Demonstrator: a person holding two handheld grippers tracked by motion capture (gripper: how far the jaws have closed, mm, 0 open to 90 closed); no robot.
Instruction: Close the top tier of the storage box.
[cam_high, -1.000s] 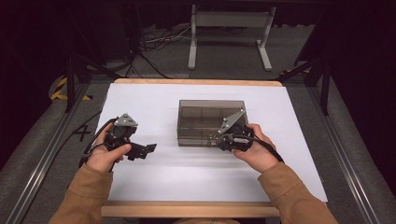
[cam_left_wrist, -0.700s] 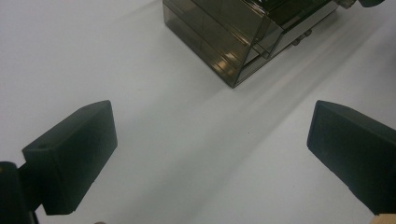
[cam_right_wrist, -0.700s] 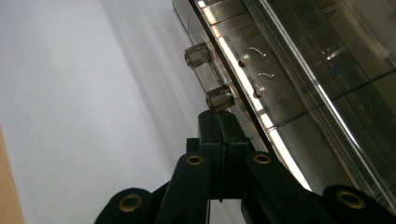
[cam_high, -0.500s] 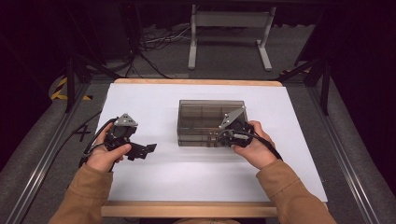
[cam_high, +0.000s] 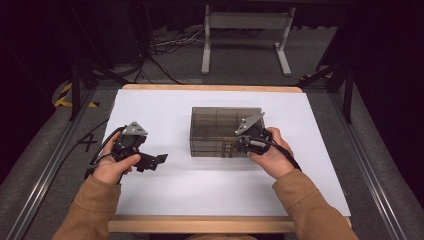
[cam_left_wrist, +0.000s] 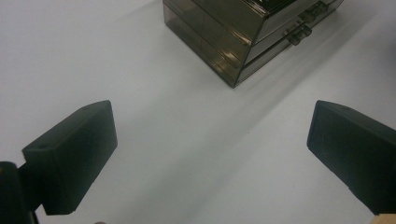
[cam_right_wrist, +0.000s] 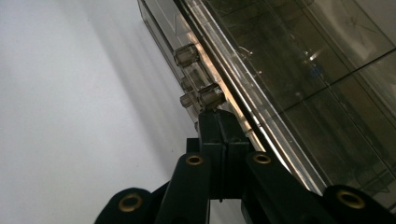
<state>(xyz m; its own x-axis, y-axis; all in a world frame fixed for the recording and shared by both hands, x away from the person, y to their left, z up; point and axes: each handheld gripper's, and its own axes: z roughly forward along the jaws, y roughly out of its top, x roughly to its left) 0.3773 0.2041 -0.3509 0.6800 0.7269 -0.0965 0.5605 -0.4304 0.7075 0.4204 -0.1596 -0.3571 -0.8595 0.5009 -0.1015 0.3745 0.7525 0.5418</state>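
Note:
A smoky see-through drawer box (cam_high: 217, 125) stands mid-table. My right gripper (cam_high: 236, 146) is at its front face, jaws shut flat against each other. In the right gripper view the right gripper (cam_right_wrist: 217, 116) has its tips right below a clear drawer knob (cam_right_wrist: 211, 95), and I see nothing between the jaws; a second knob (cam_right_wrist: 187, 55) sits farther along the box (cam_right_wrist: 303, 70). My left gripper (cam_high: 154, 161) rests left of the box, open and holding nothing. The left gripper view has the left gripper (cam_left_wrist: 210, 121) spread wide over bare table, with the box (cam_left_wrist: 243, 28) beyond.
The white table top (cam_high: 200, 190) has a wooden front edge near the person. Dark floor, metal rails and cables (cam_high: 165, 45) surround it. A grey metal stand (cam_high: 245, 30) is behind the table.
The right hand has edged slightly away from the person, toward the box front. The left hand and the box have stayed where they were.

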